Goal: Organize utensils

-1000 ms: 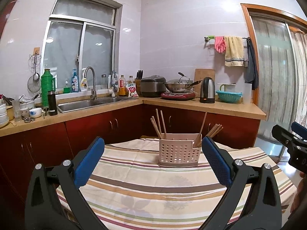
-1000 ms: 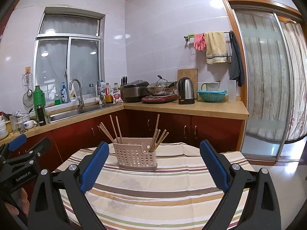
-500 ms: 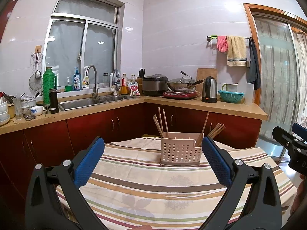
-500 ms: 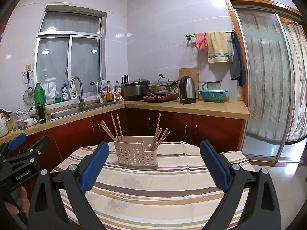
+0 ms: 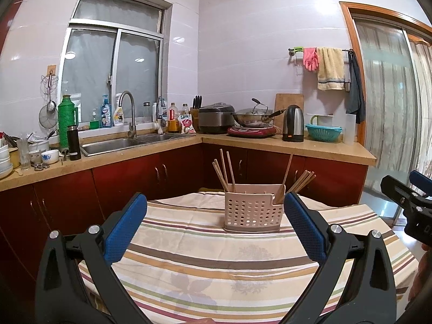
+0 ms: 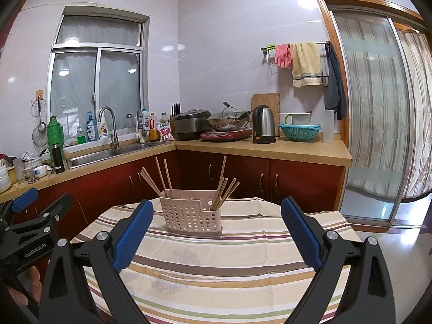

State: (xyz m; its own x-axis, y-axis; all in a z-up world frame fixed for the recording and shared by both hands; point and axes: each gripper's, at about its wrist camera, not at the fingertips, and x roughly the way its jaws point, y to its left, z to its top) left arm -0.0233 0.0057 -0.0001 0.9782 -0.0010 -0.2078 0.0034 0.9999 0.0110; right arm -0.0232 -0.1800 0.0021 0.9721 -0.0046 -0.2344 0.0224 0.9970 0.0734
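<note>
Here the pink holder (image 5: 253,210) stands upright on the striped tablecloth (image 5: 216,264) toward the far edge of the tabletop, with chopsticks (image 5: 224,171) leaning out of its left compartment and more chopsticks (image 6: 225,191) fanning from its right one. Both the left gripper (image 5: 215,225) and the right gripper (image 6: 217,230) hang above the near side of the tabletop, each with its blue-padded tongs spread wide apart and holding nothing, well short of the holder.
</note>
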